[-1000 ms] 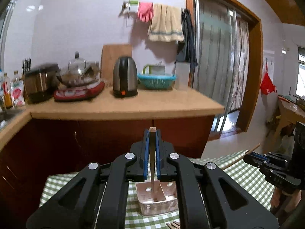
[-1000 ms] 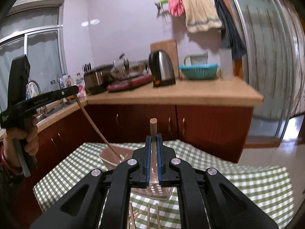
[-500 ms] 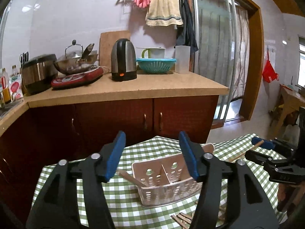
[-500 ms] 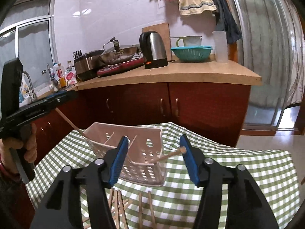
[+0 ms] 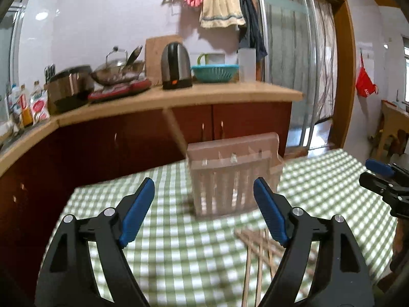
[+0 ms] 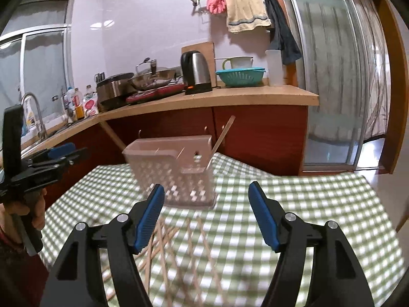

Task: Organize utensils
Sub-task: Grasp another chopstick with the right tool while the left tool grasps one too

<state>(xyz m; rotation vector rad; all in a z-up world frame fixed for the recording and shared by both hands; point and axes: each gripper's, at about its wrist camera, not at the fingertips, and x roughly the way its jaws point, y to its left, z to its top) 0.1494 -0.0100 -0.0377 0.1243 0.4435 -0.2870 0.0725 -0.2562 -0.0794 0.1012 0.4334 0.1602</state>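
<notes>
Both tongs, clamped on wooden sticks a second ago, now stand empty: the left tongs are opening, wide, with nothing between the pads; the right tongs are parted, also empty. One stick now leans out of the right end of the basket, another out of its left end.

Surface: counter under a green checked cloth. Basket stands upright on it, far of both tongs, pale pink, perforated, with dividers. Loose chopsticks lie flat and crossed on the cloth, near of the basket, apart from it, below the tongs.

Room: kitchen. Behind, a wooden worktop over dark red cabinets, carrying a kettle, a wok on a red hob, a rice cooker, a teal bowl, a cutting board and bottles. Sink tap at far left. Towels and pink gloves hang on a wall rail. Sliding glass door at right.

Obstruction: the basket rises between the tongs and the cabinets. Both views are blurred.
</notes>
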